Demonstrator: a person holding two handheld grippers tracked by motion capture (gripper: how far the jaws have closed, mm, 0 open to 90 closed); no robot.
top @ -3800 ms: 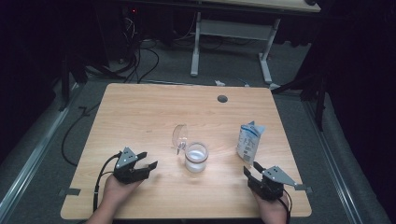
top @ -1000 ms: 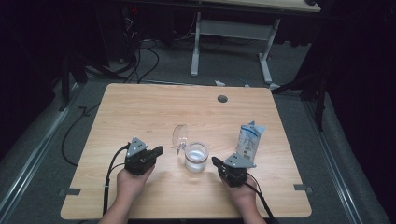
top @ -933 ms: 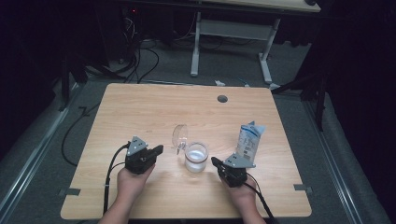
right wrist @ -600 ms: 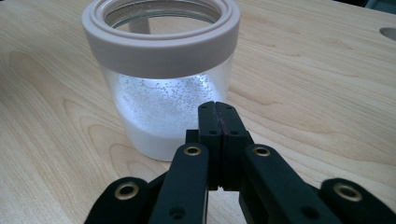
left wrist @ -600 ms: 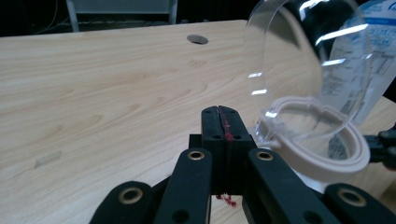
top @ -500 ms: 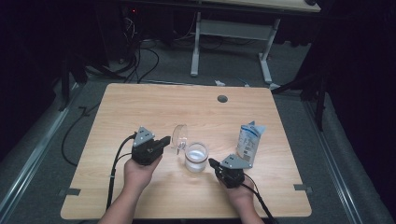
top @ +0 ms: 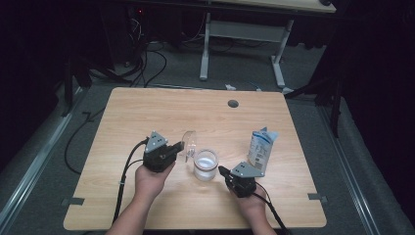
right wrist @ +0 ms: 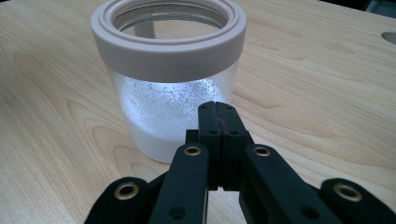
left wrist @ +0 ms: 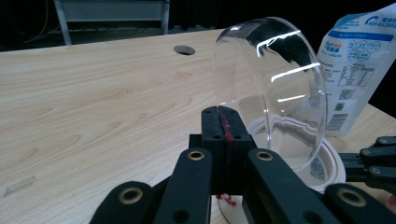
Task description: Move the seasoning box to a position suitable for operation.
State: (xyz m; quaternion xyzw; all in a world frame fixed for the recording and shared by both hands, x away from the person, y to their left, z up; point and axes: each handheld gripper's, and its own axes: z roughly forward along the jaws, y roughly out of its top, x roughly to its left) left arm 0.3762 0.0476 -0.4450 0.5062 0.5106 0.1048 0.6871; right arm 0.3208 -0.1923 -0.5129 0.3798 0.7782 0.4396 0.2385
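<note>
A glass jar with a white rim stands mid-table, white powder in its lower part. Its clear domed lid stands upright at the jar's left edge. In the left gripper view the lid rises just right of my left gripper, whose jaws are shut with nothing between them. In the high view my left gripper sits just left of the lid. My right gripper is shut and empty, its tips close to the jar's wall. Touch cannot be told for either.
A blue and white bag stands upright right of the jar, just behind the right gripper. The wooden table has a round cable hole near its far edge. Cables trail from both grippers toward the front edge.
Both grippers came in from the table's front corners toward the jar. Over the last second the left one moved up and forward to the lid; the right one kept still.
</note>
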